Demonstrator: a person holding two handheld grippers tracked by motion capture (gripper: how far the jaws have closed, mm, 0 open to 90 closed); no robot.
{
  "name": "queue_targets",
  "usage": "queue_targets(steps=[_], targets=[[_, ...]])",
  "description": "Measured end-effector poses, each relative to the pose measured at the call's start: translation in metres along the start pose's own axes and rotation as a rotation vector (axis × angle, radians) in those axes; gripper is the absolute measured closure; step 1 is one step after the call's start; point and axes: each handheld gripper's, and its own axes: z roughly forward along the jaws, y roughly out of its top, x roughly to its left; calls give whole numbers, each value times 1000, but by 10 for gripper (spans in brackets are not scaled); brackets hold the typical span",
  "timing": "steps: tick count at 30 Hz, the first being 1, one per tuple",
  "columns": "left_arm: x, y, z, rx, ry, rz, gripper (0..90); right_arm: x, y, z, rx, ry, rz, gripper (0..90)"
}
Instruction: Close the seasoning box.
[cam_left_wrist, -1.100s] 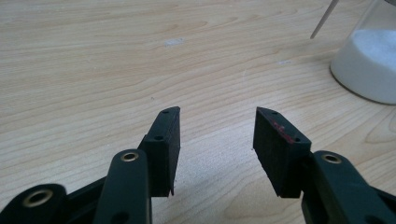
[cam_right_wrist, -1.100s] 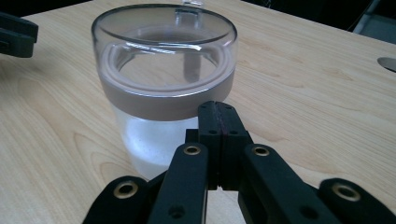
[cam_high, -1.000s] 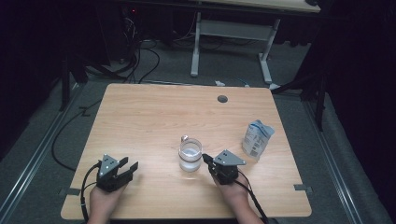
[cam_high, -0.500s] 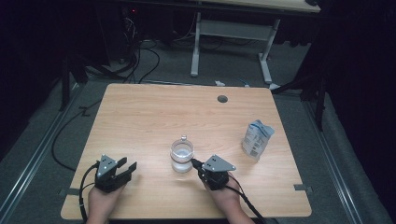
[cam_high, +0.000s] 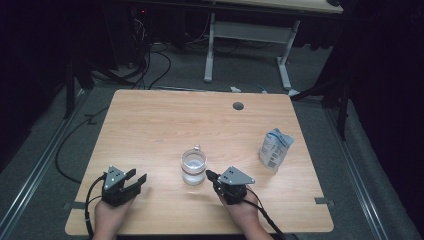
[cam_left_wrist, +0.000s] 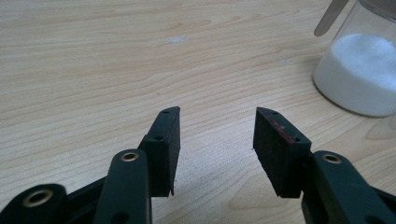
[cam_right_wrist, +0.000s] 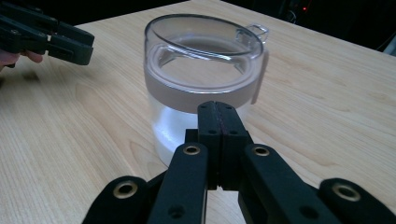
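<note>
Clear jar (cam_high: 193, 166) w/ white powder, right hand-held gripper (cam_high: 210, 175) closed beside it.

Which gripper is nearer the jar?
Right. The right gripper sits shut, tips right up against the jar; actual contact is unclear. The left gripper rests open, well off to the jar's left.

Two hands reach in from the near edge, each holding a black two-jaw gripper low and pointing forward. The left gripper (cam_high: 131, 181), at the near left in the left hand (cam_high: 111, 214), has its jaws parted with bare space between the pads (cam_left_wrist: 167, 147). The right gripper (cam_high: 211, 175), in the right hand (cam_high: 242, 212), has its jaws pressed flat together with nothing between them.
</note>
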Motion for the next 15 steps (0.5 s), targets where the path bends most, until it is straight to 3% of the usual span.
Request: queue_targets(steps=[8, 15], targets=[[0, 0, 1, 4, -3, 3, 516, -22, -9, -14, 18, -57, 15, 884], [-1, -1, 3, 6, -14, -5, 516, -62, -34, -33, 47, -144, 106, 776]])
